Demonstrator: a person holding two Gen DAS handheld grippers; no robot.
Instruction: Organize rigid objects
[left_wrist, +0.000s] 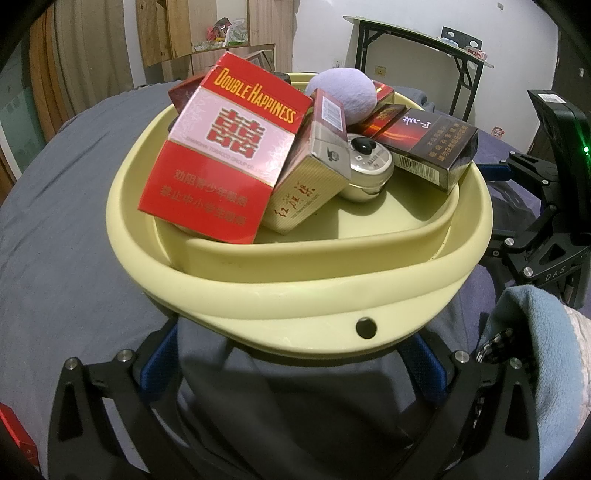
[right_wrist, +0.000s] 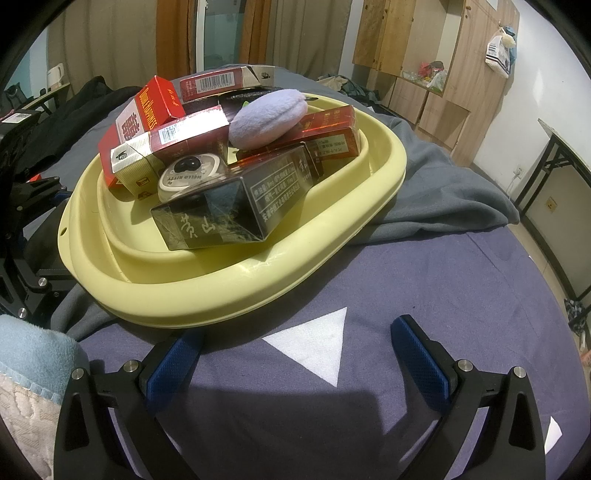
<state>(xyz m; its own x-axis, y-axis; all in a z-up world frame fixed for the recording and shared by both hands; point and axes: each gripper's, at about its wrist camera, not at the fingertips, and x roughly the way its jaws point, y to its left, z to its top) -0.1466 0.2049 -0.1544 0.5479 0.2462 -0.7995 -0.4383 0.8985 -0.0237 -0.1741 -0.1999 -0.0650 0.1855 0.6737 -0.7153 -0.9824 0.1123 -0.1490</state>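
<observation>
While the yellow basin (left_wrist: 295, 295) sits on the bed (right_wrist: 443, 295), it's packed with stuff: a red Double Happiness pack (left_wrist: 221, 147) leaning against the near-left rim, a gold-and-maroon pack (left_wrist: 310, 173) propped beside it, a little round Hello Kitty tin (left_wrist: 369, 166) wedged in the middle, and a dark pack (left_wrist: 428, 144) resting on the right edge. A lilac plush puff (left_wrist: 343, 94) sits on top toward the back, with a couple more red packs (right_wrist: 328, 134) under and behind it.

Left claw (left_wrist: 295, 363) has its blue fingers (left_wrist: 159, 365) spread wide, right up under the near rim of the basin, one finger on each side, nothing gripped as far as I can see. Right claw (right_wrist: 299, 354) is also wide apart, over the purple sheet next to a white triangle print (right_wrist: 317, 347), just short of the basin and holding nothing.

A rumpled grey blanket (right_wrist: 443, 192) lies under the basin's far side. A light blue fleece sleeve (left_wrist: 524, 354) shows at the edge too.
</observation>
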